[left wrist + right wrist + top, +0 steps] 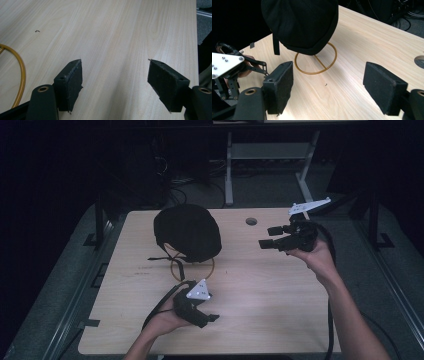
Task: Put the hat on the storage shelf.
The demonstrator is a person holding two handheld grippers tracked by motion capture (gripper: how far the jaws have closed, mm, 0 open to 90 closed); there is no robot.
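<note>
Left gripper (212,318), held low near the table's (280,320) front edge at about six o'clock from the black hat (187,231), has its jaws spread wide with nothing but bare wood between them, the rim of the gold wire stand (22,75) curving past at its nine o'clock. At centre, the hat sits on that stand, whose ring base rests on the tabletop, and a strap hangs from the brim. Right gripper (265,237), raised at roughly three o'clock from the hat and pointed toward it, is likewise agape and empty, well apart from the hat.
</note>
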